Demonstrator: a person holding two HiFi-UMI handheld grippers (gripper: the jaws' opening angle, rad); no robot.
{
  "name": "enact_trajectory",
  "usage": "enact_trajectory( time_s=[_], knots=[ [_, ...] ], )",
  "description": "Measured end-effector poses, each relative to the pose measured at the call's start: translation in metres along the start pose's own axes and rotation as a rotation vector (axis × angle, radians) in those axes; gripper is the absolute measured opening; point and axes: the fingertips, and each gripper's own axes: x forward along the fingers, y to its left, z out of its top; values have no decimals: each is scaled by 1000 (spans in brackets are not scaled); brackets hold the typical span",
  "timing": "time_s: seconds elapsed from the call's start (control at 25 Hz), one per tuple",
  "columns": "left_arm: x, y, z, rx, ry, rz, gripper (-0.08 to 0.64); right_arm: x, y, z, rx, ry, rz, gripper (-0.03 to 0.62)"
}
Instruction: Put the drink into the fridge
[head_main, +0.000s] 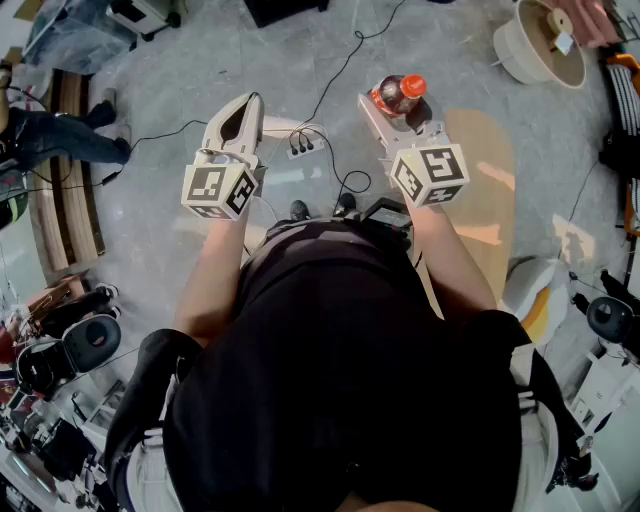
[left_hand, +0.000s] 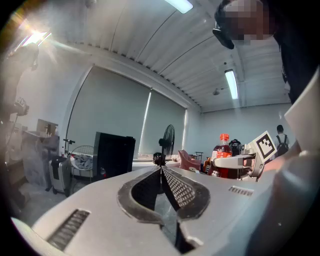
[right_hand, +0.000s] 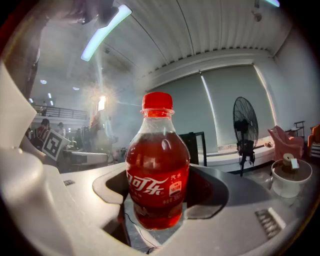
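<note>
The drink is a small cola bottle (head_main: 398, 93) with a red cap and a red label. It stands upright between the jaws of my right gripper (head_main: 392, 106), which is shut on it and holds it level above the floor. In the right gripper view the bottle (right_hand: 157, 165) fills the gap between both pads of the right gripper (right_hand: 162, 186). My left gripper (head_main: 251, 100) is held level at the left, shut with nothing in it; in its own view the left gripper's (left_hand: 161, 168) jaws meet. That view also shows the bottle (left_hand: 221, 154) off to the right.
A black cabinet (left_hand: 114, 152) and a standing fan (left_hand: 167, 140) are ahead by the curtained windows. On the grey floor lie a power strip with cables (head_main: 303, 146), a round white spool (head_main: 540, 40) and a tan wooden board (head_main: 485, 190). Cases and gear crowd the left.
</note>
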Motion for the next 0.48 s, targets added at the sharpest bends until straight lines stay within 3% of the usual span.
enact_trajectory(
  time_s=[0.2, 0.48],
  knots=[
    [-20, 8, 5, -1, -12, 40, 23, -8, 26, 0, -6, -6, 13, 305],
    [-47, 24, 3, -18, -3, 97, 23, -26, 31, -6, 5, 9, -14, 305]
  ],
)
